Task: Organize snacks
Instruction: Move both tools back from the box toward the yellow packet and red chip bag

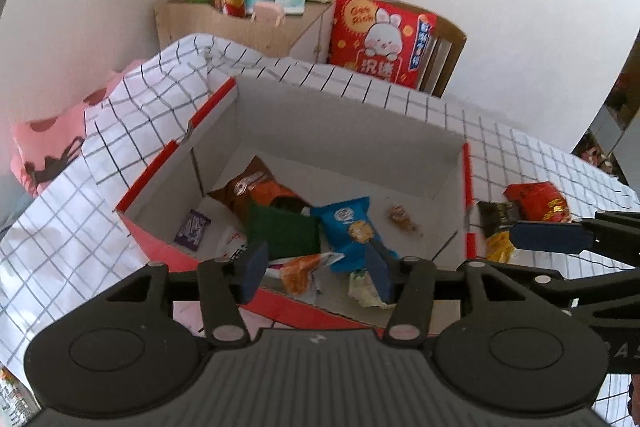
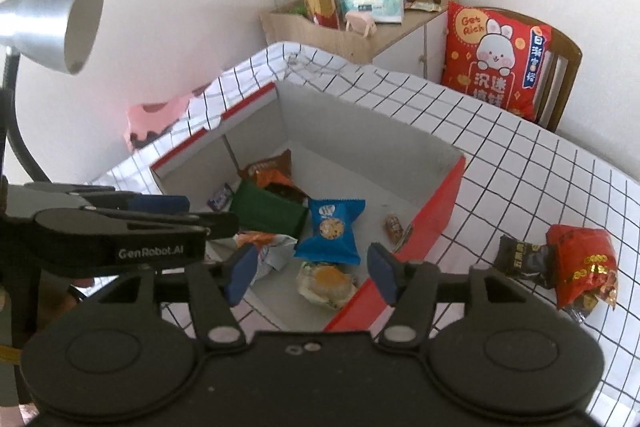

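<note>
I have both grippers over the box [image 2: 436,203], where most snacks already lie — blue cookie pack [image 2: 332,231] central. Left gripper [image 1: 316,267] and right gripper [image 2: 310,273]: jaws apart, holding nothing. The red packet [image 2: 580,263] and dark packet [image 2: 520,259] wait on the counter [image 2: 520,167] beside the box's right wall — probably next.

open left hand-held gripper [image 1: 316,269] over red-edged box [image 1: 466,195] of snack packets, blue cookie packet [image 1: 350,227] centre
</note>
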The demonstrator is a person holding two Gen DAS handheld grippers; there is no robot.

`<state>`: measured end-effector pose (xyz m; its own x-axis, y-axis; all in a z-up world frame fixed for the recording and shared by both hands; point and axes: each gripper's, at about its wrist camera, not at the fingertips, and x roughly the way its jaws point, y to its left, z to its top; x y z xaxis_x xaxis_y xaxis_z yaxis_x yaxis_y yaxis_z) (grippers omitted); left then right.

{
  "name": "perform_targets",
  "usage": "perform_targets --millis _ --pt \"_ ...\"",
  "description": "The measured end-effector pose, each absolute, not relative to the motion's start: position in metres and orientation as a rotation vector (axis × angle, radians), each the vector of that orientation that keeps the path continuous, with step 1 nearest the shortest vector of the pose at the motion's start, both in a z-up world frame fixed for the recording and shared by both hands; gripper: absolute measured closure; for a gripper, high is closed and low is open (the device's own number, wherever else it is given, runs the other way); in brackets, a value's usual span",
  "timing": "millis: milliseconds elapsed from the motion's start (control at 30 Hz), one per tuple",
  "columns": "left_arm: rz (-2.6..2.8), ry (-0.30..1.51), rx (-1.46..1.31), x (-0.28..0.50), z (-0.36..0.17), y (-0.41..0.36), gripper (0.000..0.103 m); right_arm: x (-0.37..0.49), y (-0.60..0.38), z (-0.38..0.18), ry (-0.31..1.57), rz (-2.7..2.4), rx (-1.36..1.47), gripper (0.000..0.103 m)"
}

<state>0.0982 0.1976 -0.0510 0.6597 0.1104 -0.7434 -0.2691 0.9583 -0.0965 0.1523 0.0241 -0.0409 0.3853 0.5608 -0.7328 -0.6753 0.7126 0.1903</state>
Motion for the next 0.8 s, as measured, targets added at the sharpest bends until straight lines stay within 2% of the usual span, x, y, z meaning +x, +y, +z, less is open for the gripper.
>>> perform_targets --millis 200,367,700,800 --pt "0.186 0.772 -0.195 0.089 -0.032 0.179 0.049 0.143 -0.003 -0.022 0.831 0.794 -0.092 0.029" --pt "0.154 0.731 -0.196 0.082 -0.02 0.157 0.039 0.137 -0.037 -0.012 0.796 0.783 -0.066 0.021" --pt "0.084 0.706 -0.155 0.082 -0.015 0.099 0.034 0.135 -0.107 -0.004 0.757 0.674 -0.02 0.006" --pt "0.07 0.704 -0.157 0.084 -0.018 0.084 0.025 0.137 -0.128 -0.007 0.751 0.631 -0.01 0.001"
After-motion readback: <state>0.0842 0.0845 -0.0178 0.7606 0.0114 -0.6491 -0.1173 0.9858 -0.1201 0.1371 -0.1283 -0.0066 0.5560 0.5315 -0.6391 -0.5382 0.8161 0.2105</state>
